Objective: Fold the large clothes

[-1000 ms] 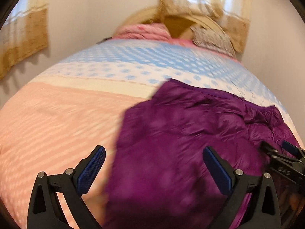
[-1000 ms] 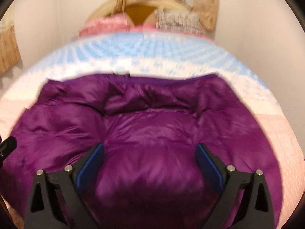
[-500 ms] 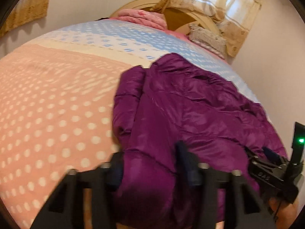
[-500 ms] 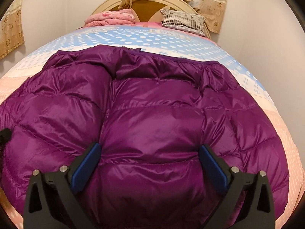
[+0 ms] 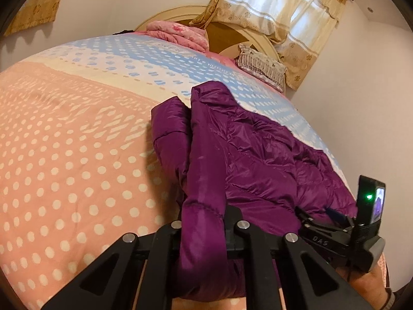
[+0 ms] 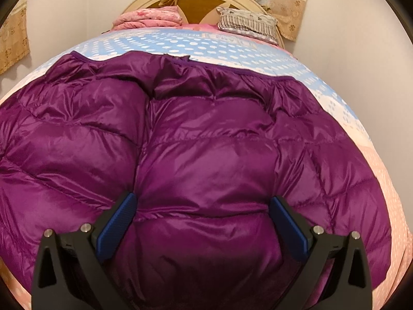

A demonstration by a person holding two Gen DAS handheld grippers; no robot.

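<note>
A bedroom with pale walls and cream floral curtains point(image 5: 281, 7): a wide bed under a pink, cream and blue polka-dot bedspread point(image 5: 77, 155) carries the work, with a folded pink blanket point(image 5: 178, 32) and a striped grey pillow point(image 6: 246, 22) at the headboard. Spread across the near half of that bedspread lies the glossy purple quilted down jacket point(image 6: 206, 155), its far hem reaching the blue band.

Your left gripper point(image 5: 204, 222) has just been closing and now pinches a raised fold along the jacket's left edge — fabric bunches up between the jaws, which stand nearly together. Your right gripper point(image 6: 202, 214) hangs wide open, blue pads splayed either side of a puffy panel, gripping nothing; whether the pads brush the shell cannot be told.

Expect the jacket to be light, soft and springy, its shiny shell likely slick — a thin pinch may slide out, and trapped air will probably push folds back open. Take hold where layers double up: a stitched seam, the hem or the sleeve edge, rather than the smooth middle of a panel.
</note>
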